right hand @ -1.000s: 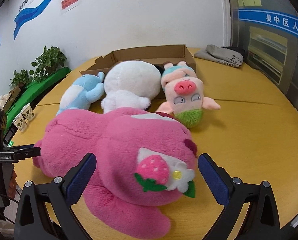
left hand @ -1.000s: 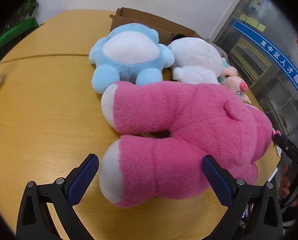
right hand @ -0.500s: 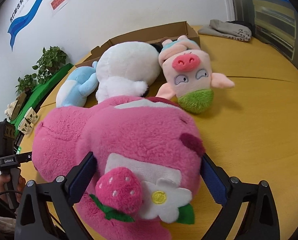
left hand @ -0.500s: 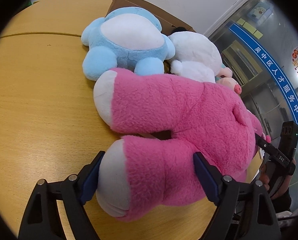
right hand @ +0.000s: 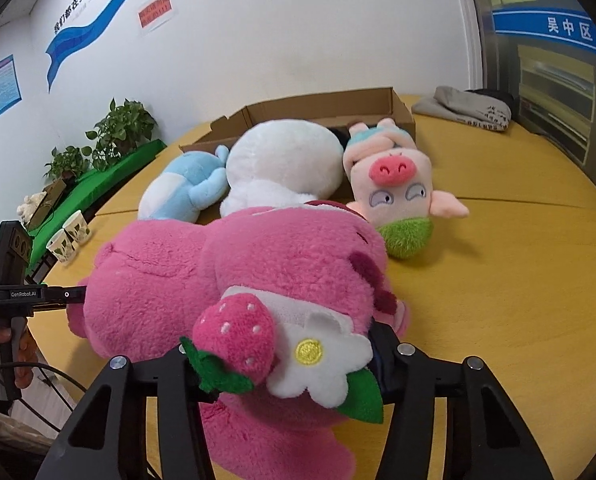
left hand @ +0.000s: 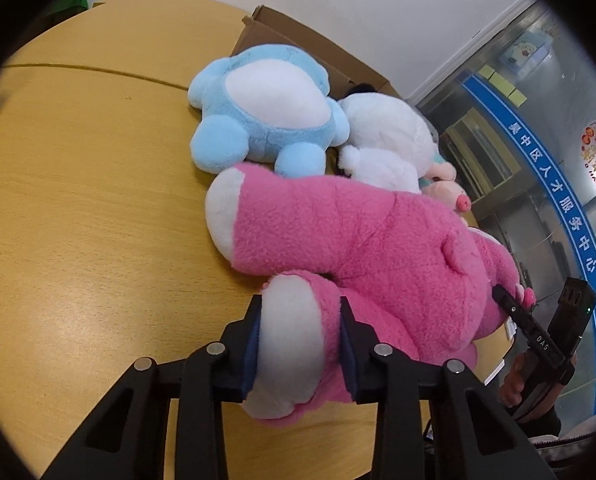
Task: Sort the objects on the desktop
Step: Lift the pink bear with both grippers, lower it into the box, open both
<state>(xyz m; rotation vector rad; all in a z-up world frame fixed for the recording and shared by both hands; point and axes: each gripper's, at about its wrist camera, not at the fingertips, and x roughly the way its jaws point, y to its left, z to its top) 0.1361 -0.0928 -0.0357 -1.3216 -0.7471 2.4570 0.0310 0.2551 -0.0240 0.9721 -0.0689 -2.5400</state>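
A big pink plush bear point(left hand: 362, 248) lies on the round wooden table point(left hand: 77, 208). My left gripper point(left hand: 300, 340) is closing on its near white-soled foot, pads squeezing the plush from both sides. In the right wrist view the same pink bear point(right hand: 233, 276) fills the foreground, and my right gripper point(right hand: 285, 364) is closing around its head beside the strawberry and flower decoration point(right hand: 281, 344); the pads are mostly hidden in the fur. Each view shows the other gripper at the bear's far end, held in a hand.
Behind the bear lie a blue plush point(left hand: 257, 108), a white plush point(left hand: 386, 140) and a pink pig plush point(right hand: 394, 184). An open cardboard box point(right hand: 322, 108) stands beyond them. Paper cups point(right hand: 67, 236) sit at the table's left edge, a grey cloth point(right hand: 470, 108) at the back right.
Both grippers went from wide open beside the bear to closed in on it: the left onto the foot, the right onto the head. The right gripper moved in closer.
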